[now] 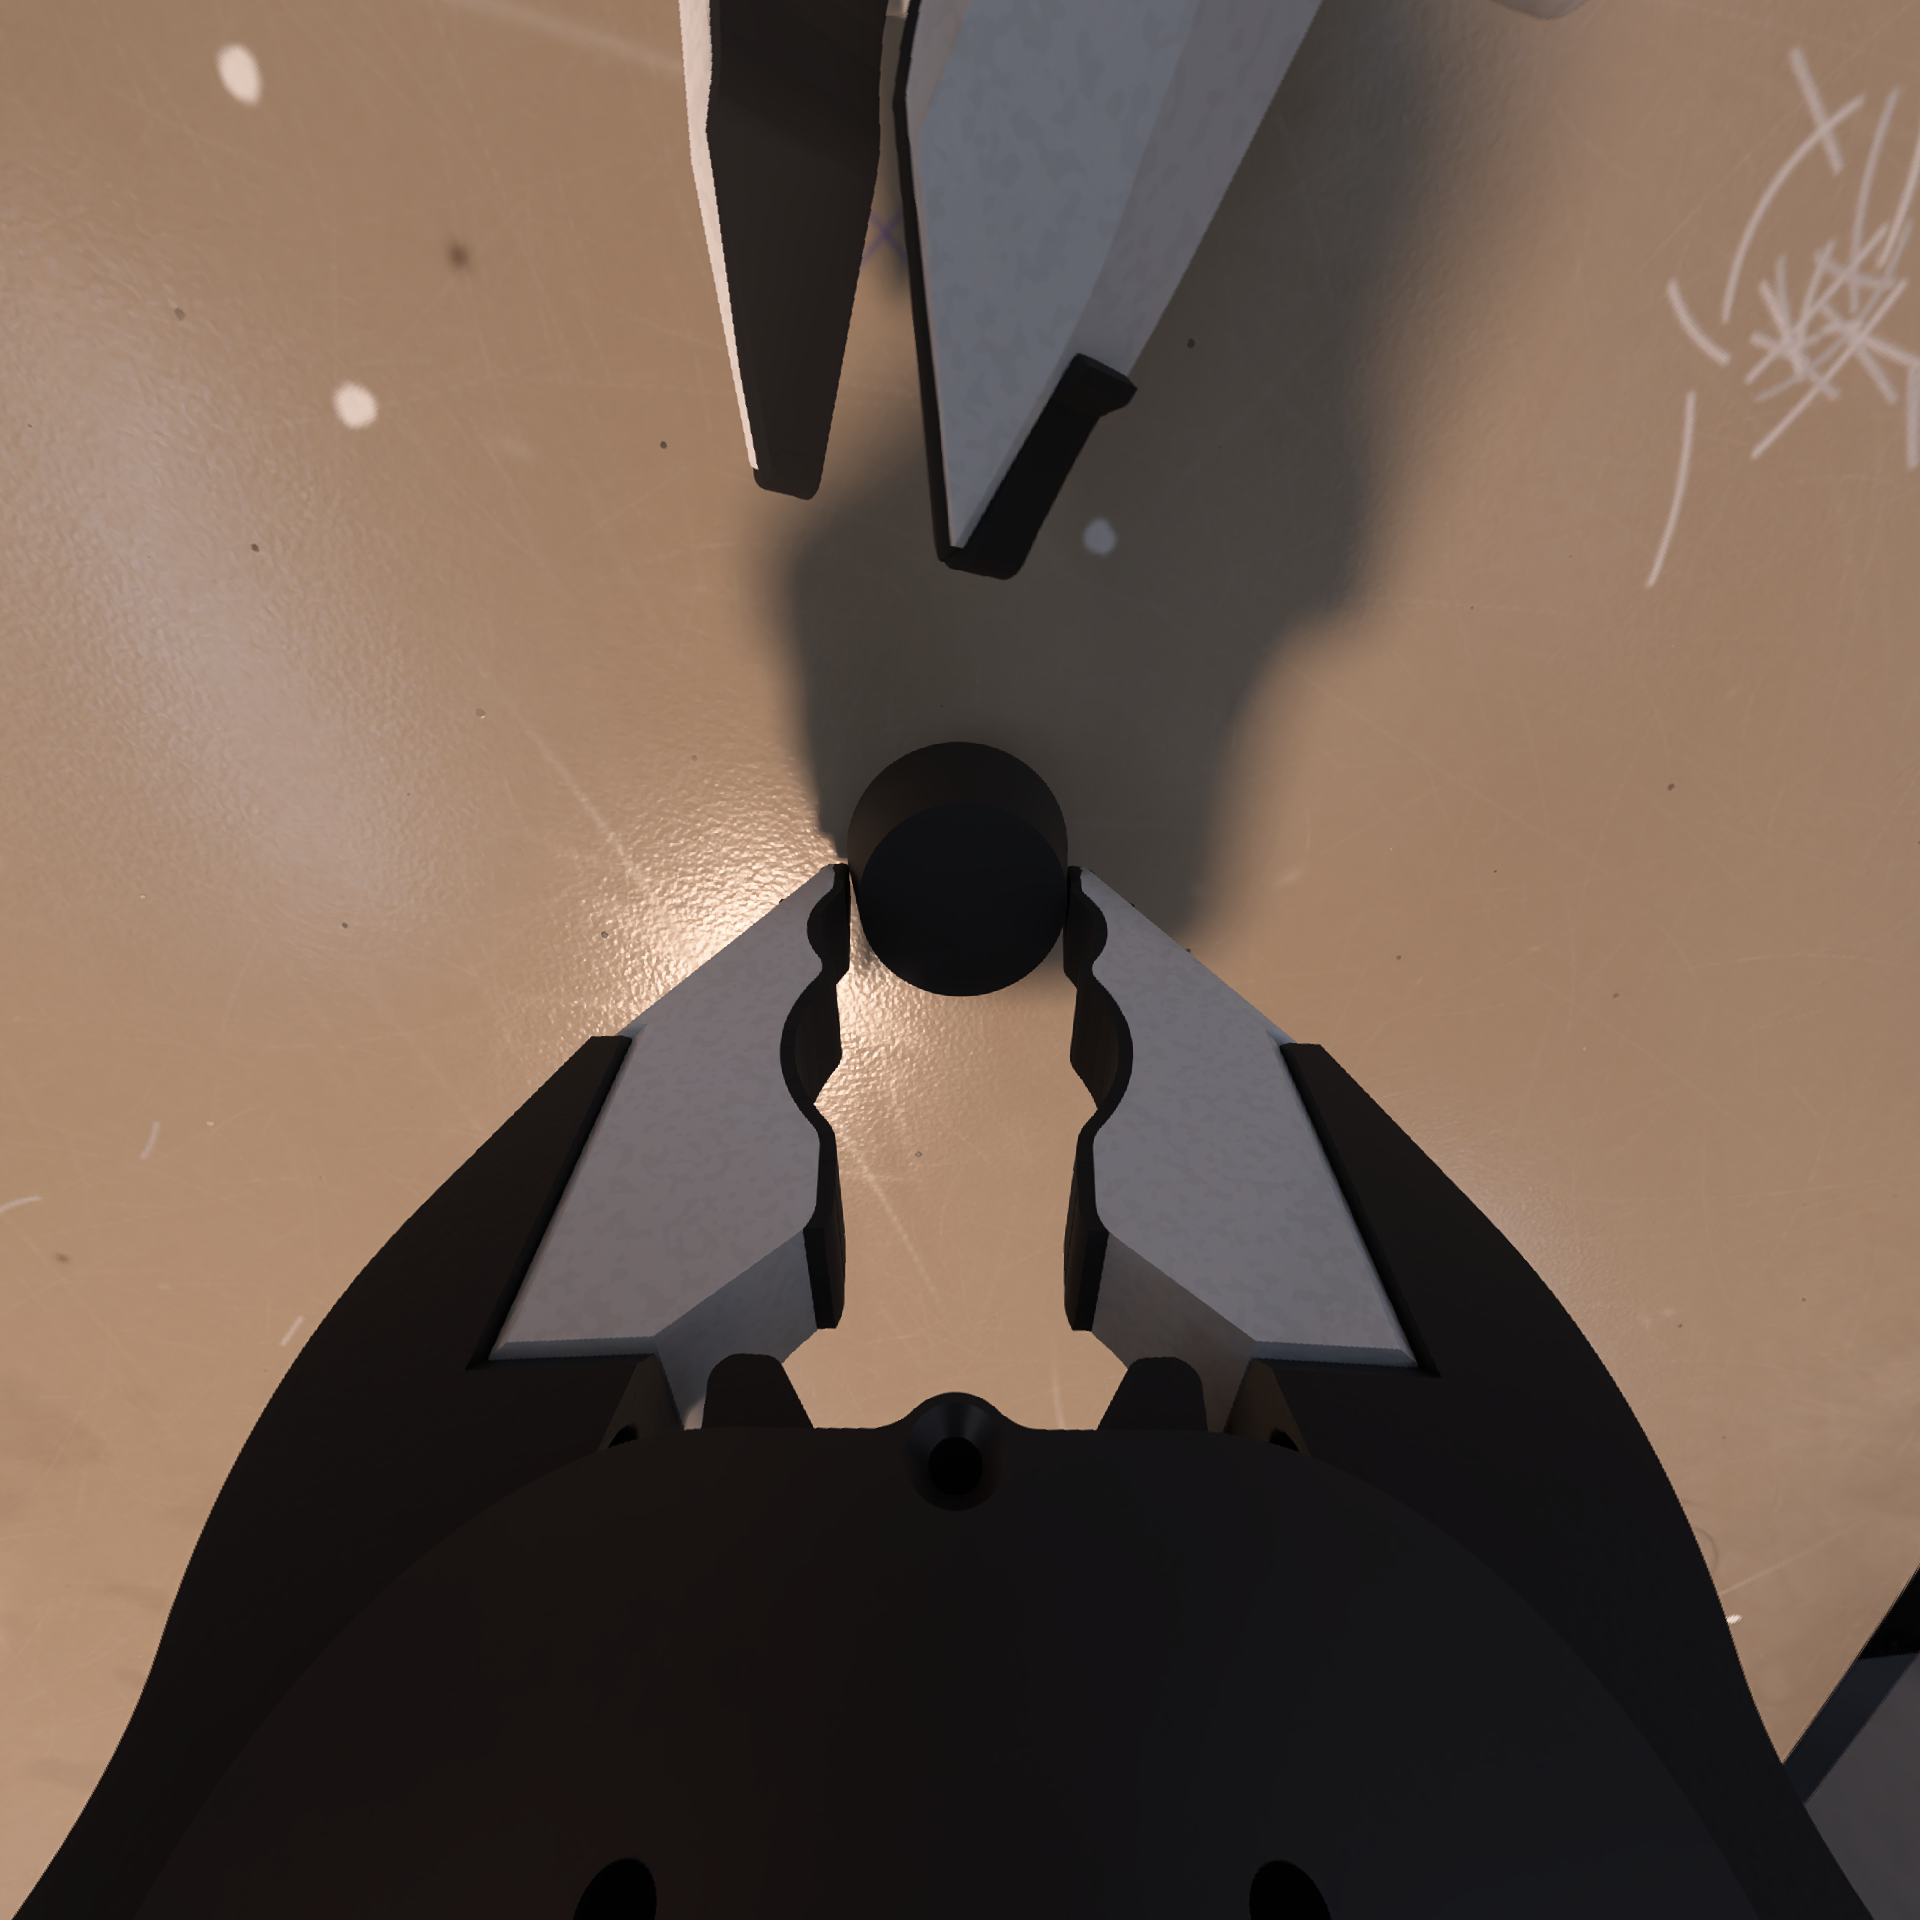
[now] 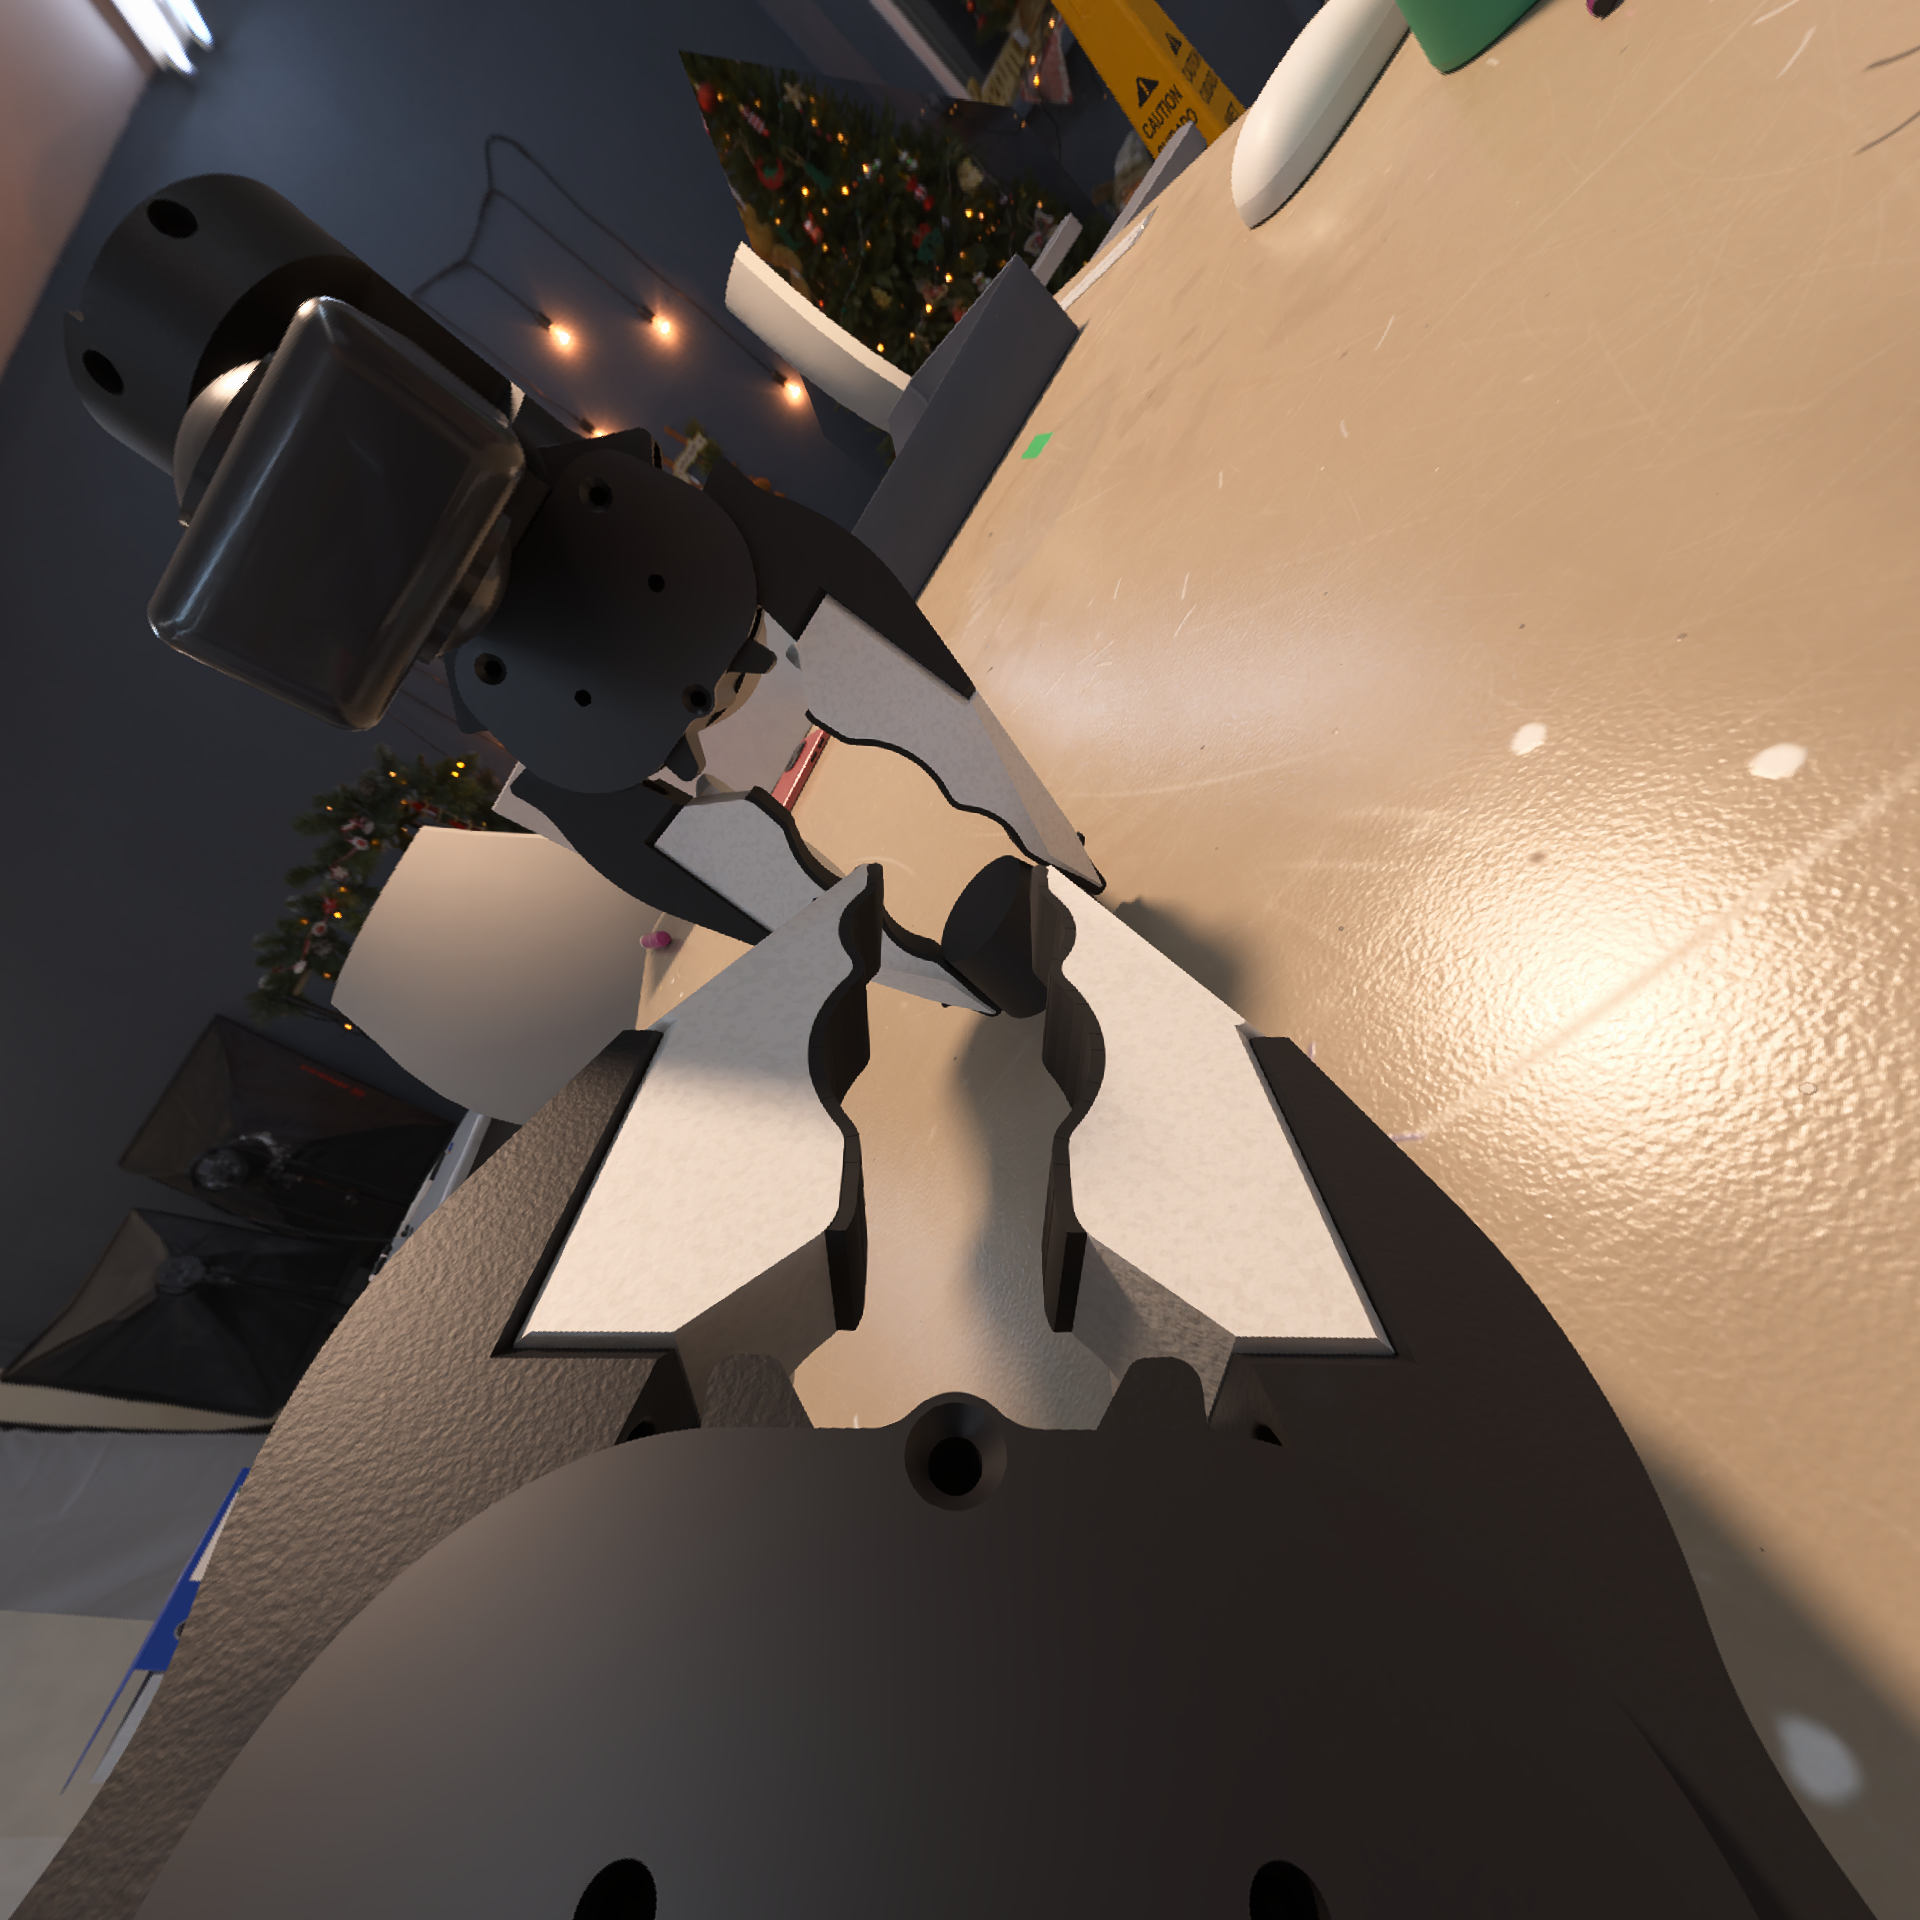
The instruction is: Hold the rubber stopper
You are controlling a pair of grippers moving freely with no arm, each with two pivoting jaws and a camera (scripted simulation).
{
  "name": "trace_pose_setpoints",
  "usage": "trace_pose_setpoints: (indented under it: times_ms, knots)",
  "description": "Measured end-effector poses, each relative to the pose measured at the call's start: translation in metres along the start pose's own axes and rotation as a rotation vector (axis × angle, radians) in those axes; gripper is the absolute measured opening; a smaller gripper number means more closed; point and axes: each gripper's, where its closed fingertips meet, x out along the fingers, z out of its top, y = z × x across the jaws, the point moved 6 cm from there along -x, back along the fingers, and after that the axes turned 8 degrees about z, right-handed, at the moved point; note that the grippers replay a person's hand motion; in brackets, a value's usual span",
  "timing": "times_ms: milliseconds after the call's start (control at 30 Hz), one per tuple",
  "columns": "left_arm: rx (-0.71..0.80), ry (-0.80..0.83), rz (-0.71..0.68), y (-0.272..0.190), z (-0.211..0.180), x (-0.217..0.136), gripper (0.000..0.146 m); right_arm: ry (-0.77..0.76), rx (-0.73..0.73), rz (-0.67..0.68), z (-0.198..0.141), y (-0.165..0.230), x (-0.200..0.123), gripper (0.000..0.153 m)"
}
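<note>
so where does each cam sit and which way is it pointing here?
Left wrist view: on the left gripper, looking straight down at the tan table; its own fingertips touch the black rubber stopper on both sides; the right gripper hangs beyond.
Right wrist view: on the right gripper, looking low along the table toward a dark room; own fingers open, the left gripper ahead.
Shared: stopper, table, both grippers.

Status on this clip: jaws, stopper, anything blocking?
Left gripper shut on rubber stopper, tips only. Right gripper open, empty, close by. Stopper at the tan table. Nothing in the way.
</note>
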Motion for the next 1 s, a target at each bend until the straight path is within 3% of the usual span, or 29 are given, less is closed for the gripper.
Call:
trace_pose_setpoints:
  times_ms: [267,633,767,867,1000]
  knots:
    - [-0.009,-0.01,-0.009,0.001,-0.001,0.001,0.041,-0.028,-0.021,-0.002,0.006,0.003,-0.007,0.046]
    - [-0.046,-0.02,-0.021,0.001,0.0,0.0,0.041,-0.102,-0.085,-0.099,0.022,-0.001,-0.047,0.041]
    - [-0.051,-0.023,-0.028,0.002,0.0,0.0,0.041,-0.013,-0.312,-0.141,0.023,0.011,-0.043,0.038]
    - [-0.049,-0.024,-0.04,0.001,0.0,-0.001,0.041,0.143,-0.648,-0.177,0.014,0.029,-0.028,0.042]
    - [-0.055,-0.016,-0.107,-0.004,-0.004,-0.003,0.041,0.421,-1.102,-0.415,-0.008,0.038,-0.008,0.041]
